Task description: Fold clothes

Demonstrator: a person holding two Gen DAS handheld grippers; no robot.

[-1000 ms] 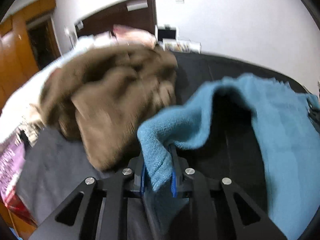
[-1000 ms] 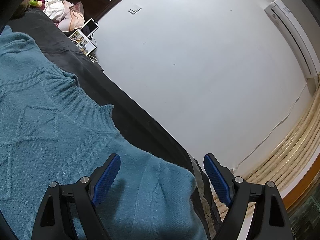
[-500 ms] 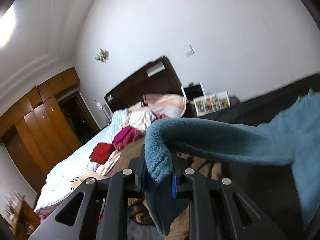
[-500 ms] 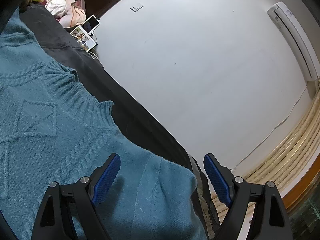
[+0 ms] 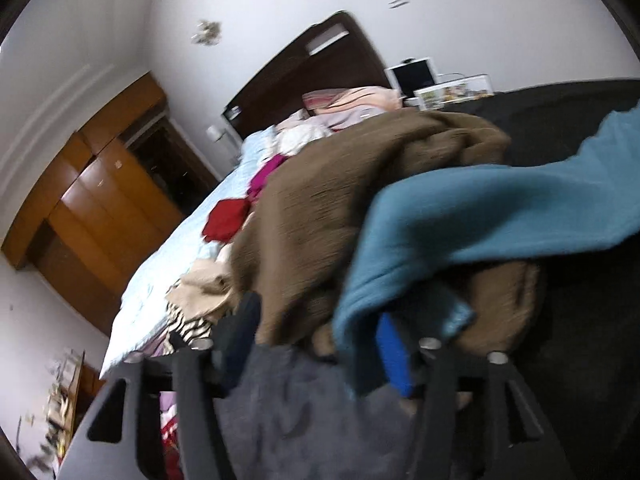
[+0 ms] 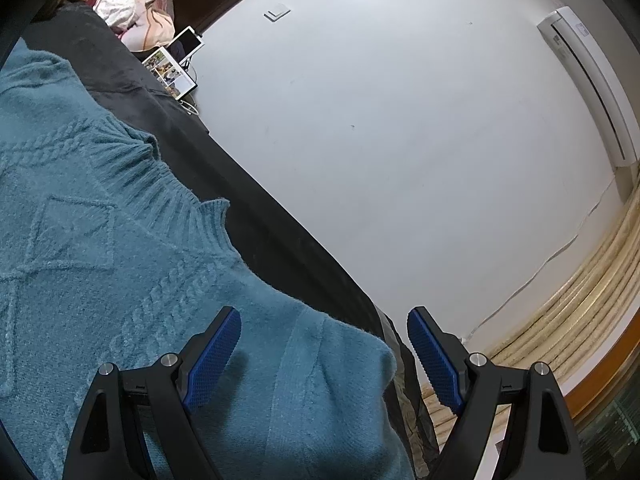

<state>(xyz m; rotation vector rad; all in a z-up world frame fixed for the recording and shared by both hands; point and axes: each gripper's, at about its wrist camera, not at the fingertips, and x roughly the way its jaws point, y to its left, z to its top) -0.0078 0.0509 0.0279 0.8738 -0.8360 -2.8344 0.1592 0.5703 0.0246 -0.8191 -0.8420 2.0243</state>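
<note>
Both claws wide apart, teal sweater edge near black cover's rim.

I'm working in a home bedroom: a bed with a dark headboard, clothes heaped beside it, a wooden wardrobe left of the bed, and an air conditioner high on the wall.

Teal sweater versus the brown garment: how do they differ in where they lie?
The teal sweater drapes over the left gripper, whose jaws have just been opening; the brown garment lies heaped behind it, touching no gripper. The sweater's body is spread flat; the brown garment is crumpled. Both are knitwear on the dark cover.
</note>
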